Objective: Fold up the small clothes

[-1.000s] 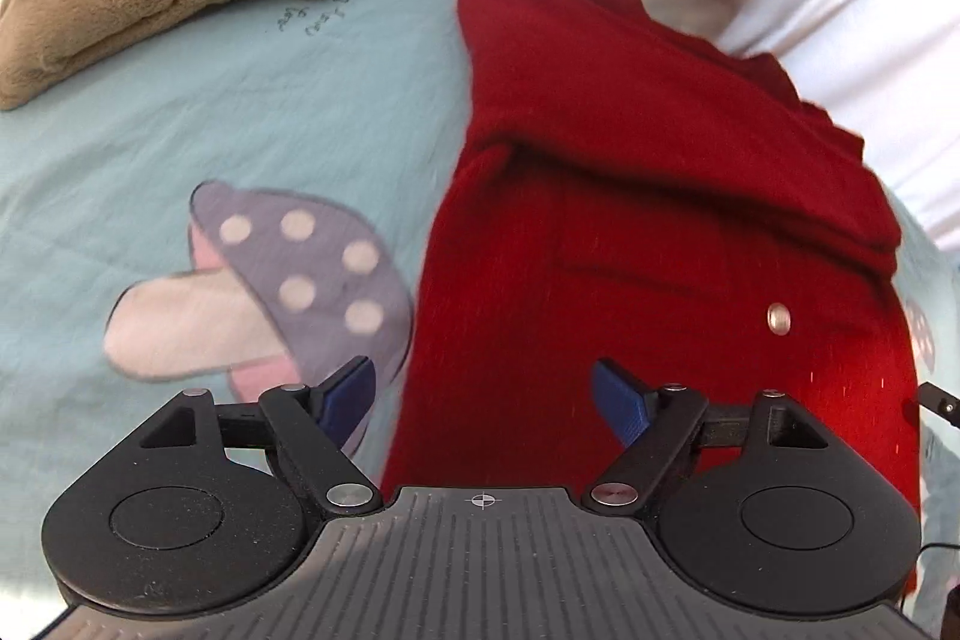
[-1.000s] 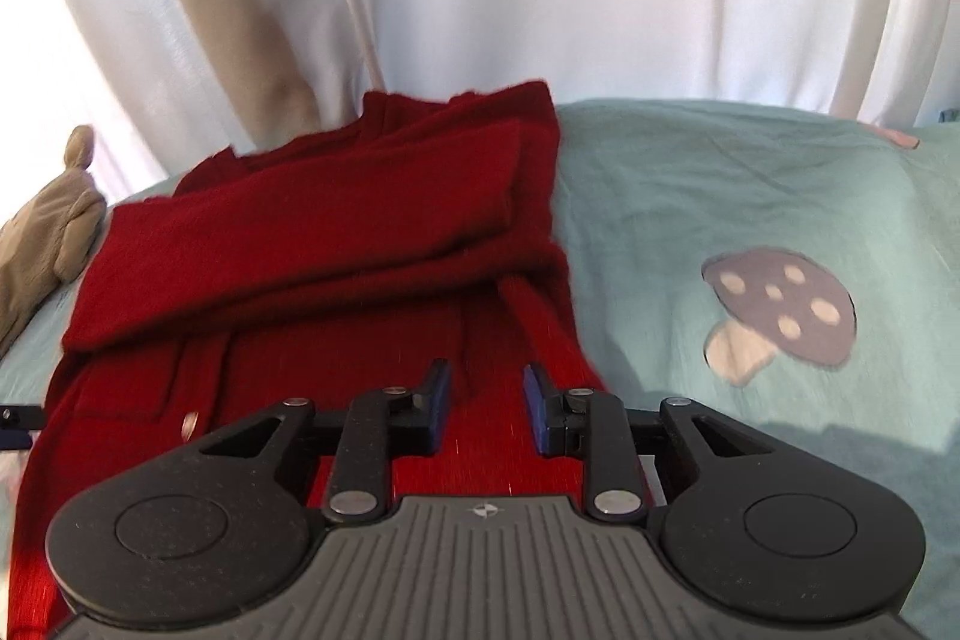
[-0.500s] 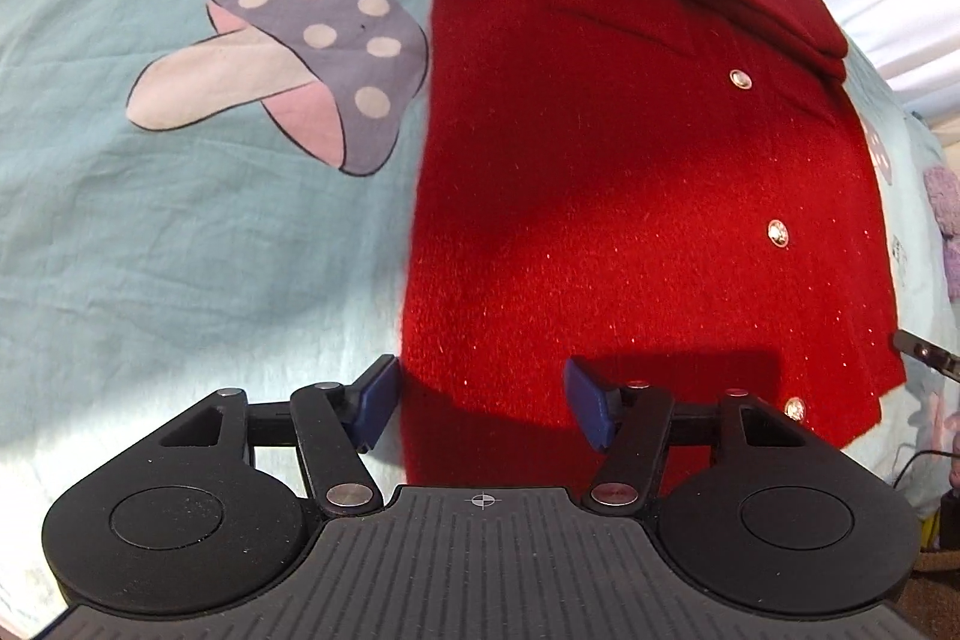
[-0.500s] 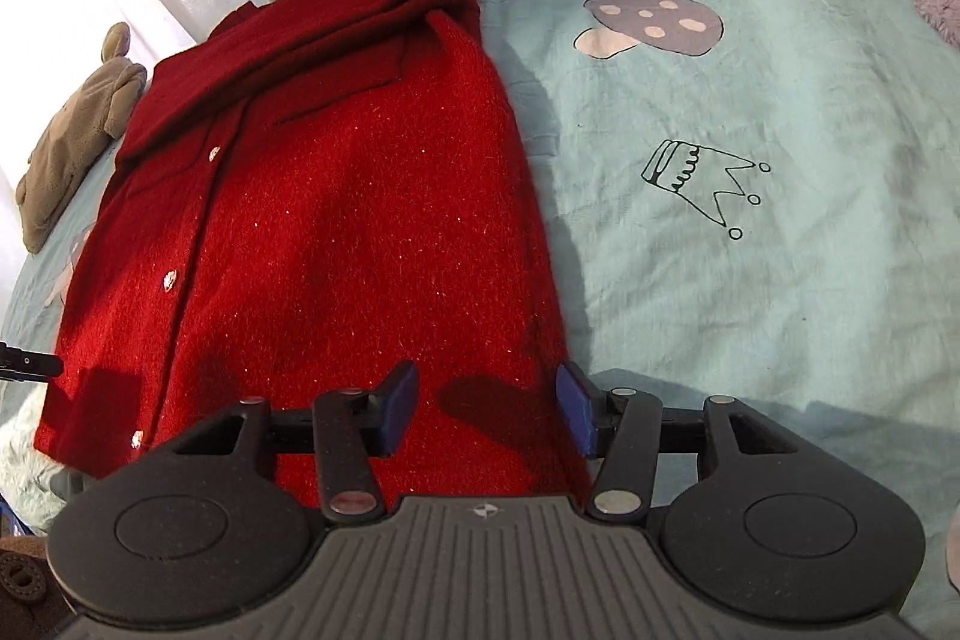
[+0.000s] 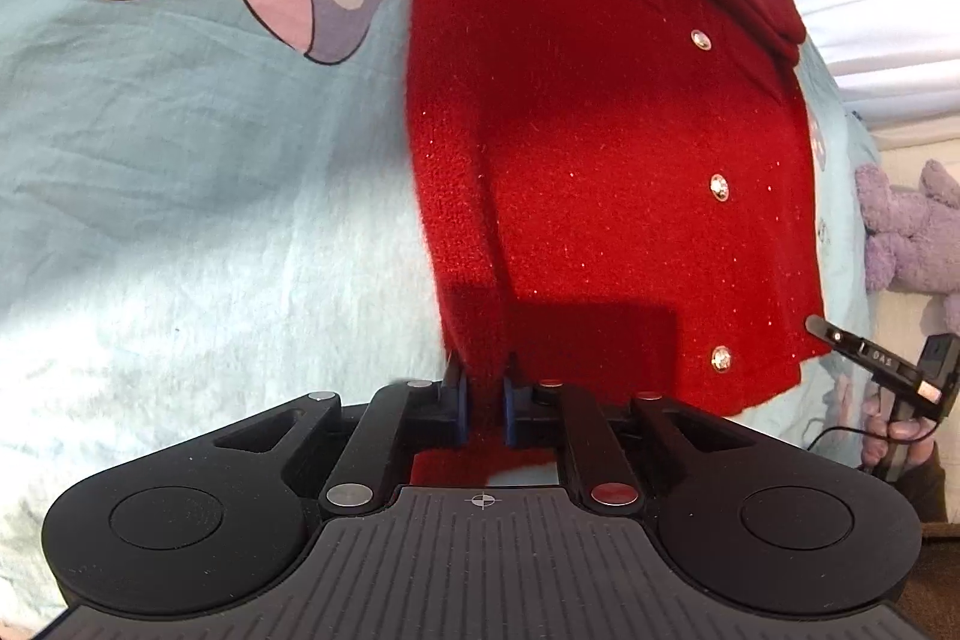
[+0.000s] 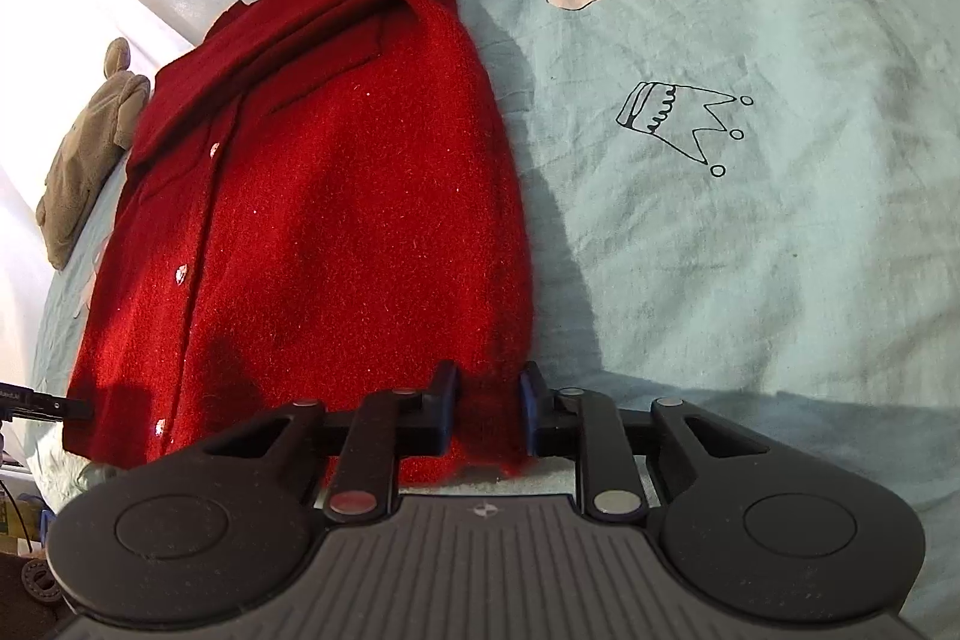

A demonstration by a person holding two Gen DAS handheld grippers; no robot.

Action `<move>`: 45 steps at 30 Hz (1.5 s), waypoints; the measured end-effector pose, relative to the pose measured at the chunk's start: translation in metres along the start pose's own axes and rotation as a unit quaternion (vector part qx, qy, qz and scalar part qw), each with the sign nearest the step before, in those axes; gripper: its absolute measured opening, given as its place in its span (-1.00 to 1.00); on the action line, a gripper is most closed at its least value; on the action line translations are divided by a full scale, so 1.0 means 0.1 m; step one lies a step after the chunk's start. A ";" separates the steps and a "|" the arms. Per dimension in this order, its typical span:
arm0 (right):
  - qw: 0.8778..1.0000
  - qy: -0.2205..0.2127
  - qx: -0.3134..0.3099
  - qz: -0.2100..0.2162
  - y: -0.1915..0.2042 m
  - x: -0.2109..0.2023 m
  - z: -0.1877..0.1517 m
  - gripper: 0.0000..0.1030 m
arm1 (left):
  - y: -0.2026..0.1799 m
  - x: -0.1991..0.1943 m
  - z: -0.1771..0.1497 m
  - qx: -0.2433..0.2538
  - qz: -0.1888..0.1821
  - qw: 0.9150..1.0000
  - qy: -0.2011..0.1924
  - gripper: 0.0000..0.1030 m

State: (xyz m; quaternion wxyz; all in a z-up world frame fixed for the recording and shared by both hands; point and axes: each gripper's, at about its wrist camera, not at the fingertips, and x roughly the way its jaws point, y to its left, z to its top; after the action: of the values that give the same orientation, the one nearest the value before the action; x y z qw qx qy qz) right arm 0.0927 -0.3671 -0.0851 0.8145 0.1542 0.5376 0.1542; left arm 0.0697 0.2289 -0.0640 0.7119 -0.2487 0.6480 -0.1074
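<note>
My left gripper (image 5: 483, 403) sits low, its blue pads (image 5: 461, 409) drawn close together and pinching a fold of the red cardigan's (image 5: 600, 172) hem corner. My right gripper (image 6: 487, 409) is low as well, its blue pads (image 6: 445, 412) a little wider apart, clamped on the hem's other corner. Its fingertip shows at the far right of the left wrist view.
</note>
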 end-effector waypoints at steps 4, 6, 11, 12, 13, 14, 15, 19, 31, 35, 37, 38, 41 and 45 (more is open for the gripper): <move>1.000 0.009 0.000 0.013 0.02 0.03 0.04 -0.35 | -0.04 0.06 0.06 0.011 0.013 1.000 0.019 -0.77; 1.000 0.012 -0.003 0.011 0.05 0.05 0.06 -0.53 | -0.07 0.05 0.07 0.017 0.010 1.000 0.021 -0.77; 0.999 0.006 0.014 0.047 0.11 -0.01 0.20 -0.72 | -0.32 -0.16 0.18 0.015 -0.054 0.998 -0.019 -0.80; 0.997 -0.002 0.027 0.069 0.12 -0.04 0.26 -0.73 | -0.40 -0.23 0.24 0.017 -0.071 0.997 -0.035 -0.80; 0.995 -0.013 0.037 0.092 0.14 -0.07 0.34 -0.73 | -0.48 -0.32 0.32 0.017 -0.088 0.995 -0.053 -0.80; 0.993 -0.025 0.043 0.110 0.18 -0.10 0.44 -0.73 | -0.56 -0.40 0.41 0.019 -0.103 0.992 -0.068 -0.80; 0.991 -0.037 0.043 0.123 0.23 -0.12 0.55 -0.73 | -0.64 -0.48 0.51 0.026 -0.114 0.990 -0.085 -0.80; 0.984 -0.087 0.031 0.152 0.48 -0.13 1.12 -0.73 | -0.98 -0.71 0.97 0.070 -0.109 0.980 -0.153 -0.80; 0.970 -0.240 0.026 0.012 0.54 0.52 2.43 -0.44 | -0.30 -0.43 2.03 -0.067 0.024 0.961 -0.266 -0.09; 0.976 -0.208 -0.067 -0.014 0.51 0.74 2.32 -0.06 | -0.19 -0.27 2.00 -0.009 0.058 0.963 -0.263 0.30; 0.977 -0.187 -0.103 -0.022 0.52 0.85 2.27 -0.01 | -0.13 -0.26 1.95 -0.005 0.058 0.960 -0.273 0.31; 0.976 -0.181 -0.119 -0.030 0.53 0.90 2.25 0.04 | -0.12 -0.25 1.92 -0.001 0.052 0.958 -0.282 0.31; 0.973 -0.179 -0.145 -0.033 0.57 0.96 2.26 0.26 | -0.16 -0.24 1.93 0.023 0.046 0.954 -0.295 0.45; 0.978 -0.176 -0.115 0.014 0.52 0.99 2.39 0.27 | -0.12 -0.06 2.15 0.000 0.028 0.965 -0.261 0.47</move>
State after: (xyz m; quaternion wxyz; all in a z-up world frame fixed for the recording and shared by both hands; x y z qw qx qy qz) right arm 0.3458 -0.2990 -0.0562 0.9062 0.0920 0.3625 0.1972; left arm 0.2811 0.2680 -0.0452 0.8591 -0.2502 0.4461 -0.0187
